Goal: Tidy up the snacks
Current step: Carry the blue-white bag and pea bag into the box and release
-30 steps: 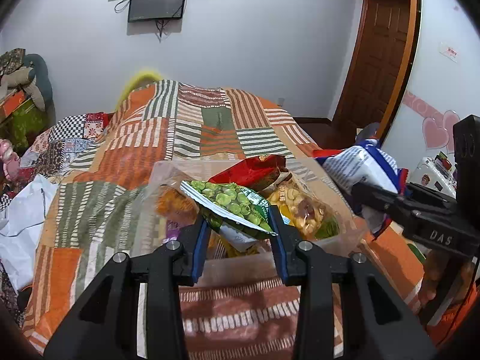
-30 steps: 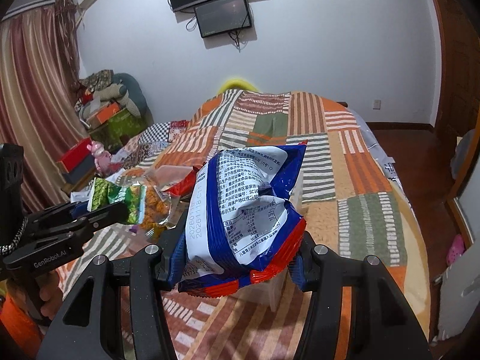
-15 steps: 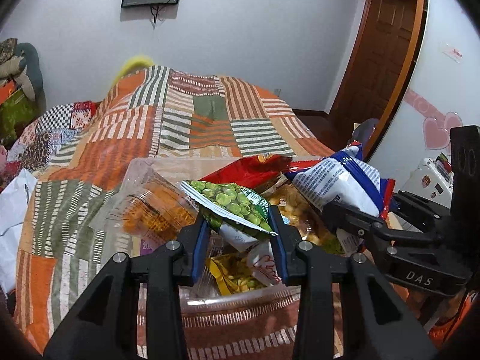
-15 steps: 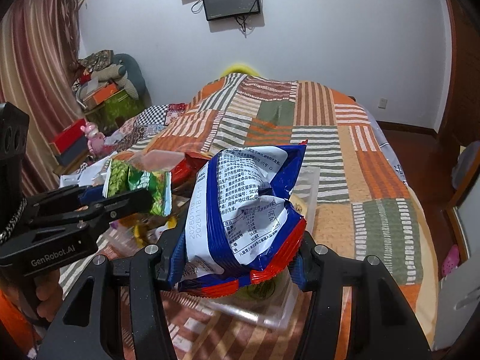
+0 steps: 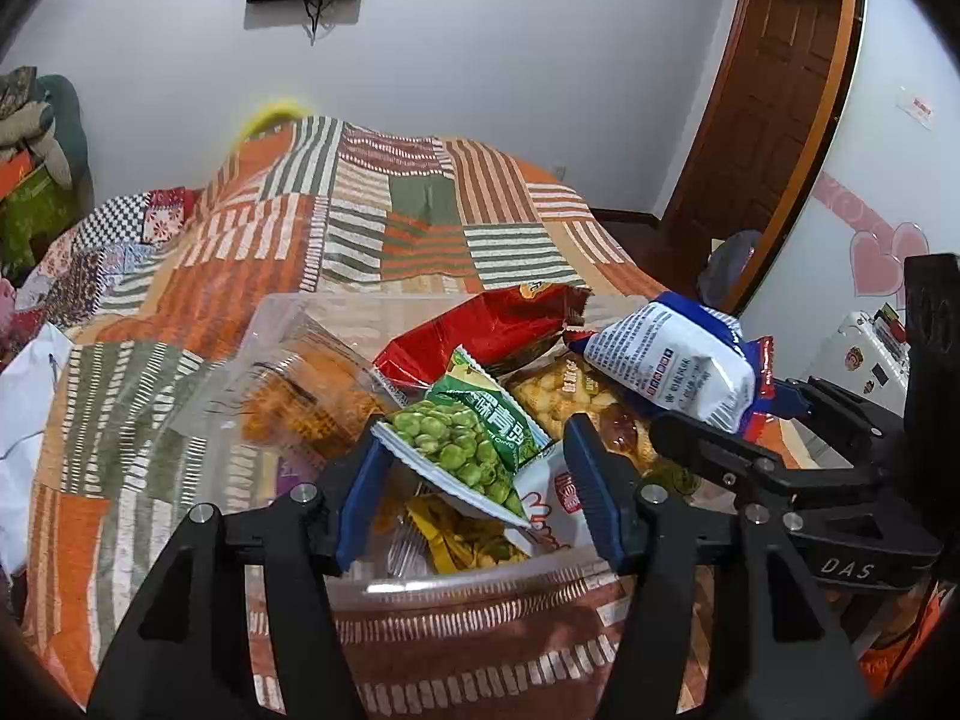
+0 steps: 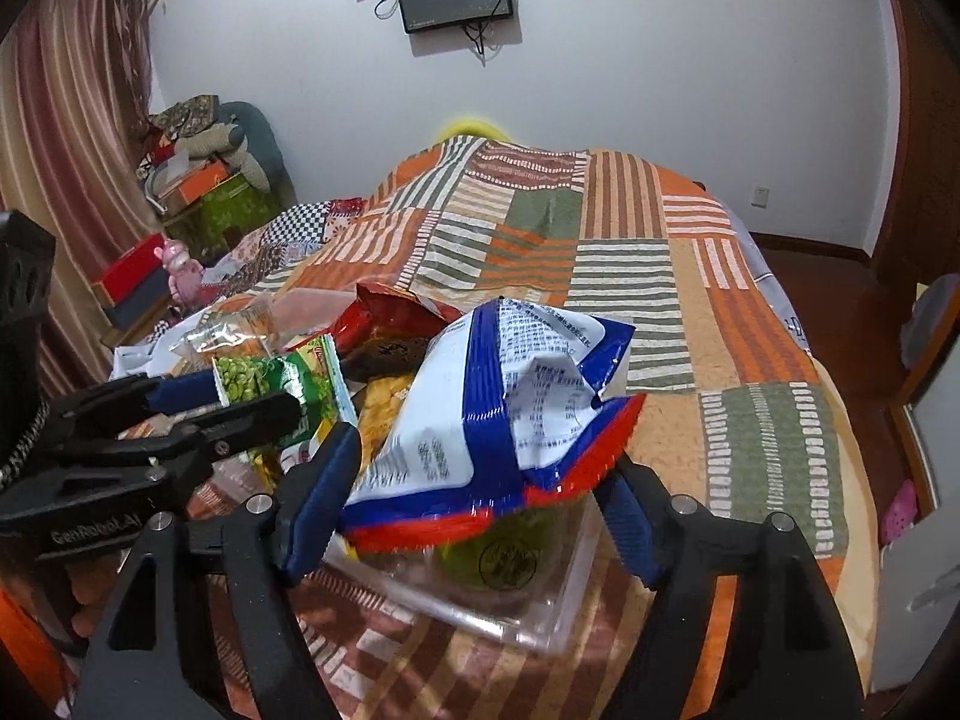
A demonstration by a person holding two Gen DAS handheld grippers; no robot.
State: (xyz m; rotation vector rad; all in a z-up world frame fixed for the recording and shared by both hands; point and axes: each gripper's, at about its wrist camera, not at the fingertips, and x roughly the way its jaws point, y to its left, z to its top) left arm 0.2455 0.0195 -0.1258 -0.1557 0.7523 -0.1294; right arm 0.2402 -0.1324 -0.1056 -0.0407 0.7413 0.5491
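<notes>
A clear plastic bin on the bed holds several snack bags, among them a red bag and an orange snack pack. My left gripper stands wide open over the bin; the green pea bag lies loose between its fingers, on the pile. My right gripper is also open; the blue and white bag tilts out between its fingers over the bin's right side. The right gripper shows in the left wrist view, the left gripper in the right wrist view.
The bin sits on a patchwork quilt. Boxes and a pink toy stand at the left of the bed. A wooden door and a chair are at the right.
Both grippers moved down over the bin and opened. The green pea bag and the blue and white bag slipped from the jaws and now tilt onto the pile.
</notes>
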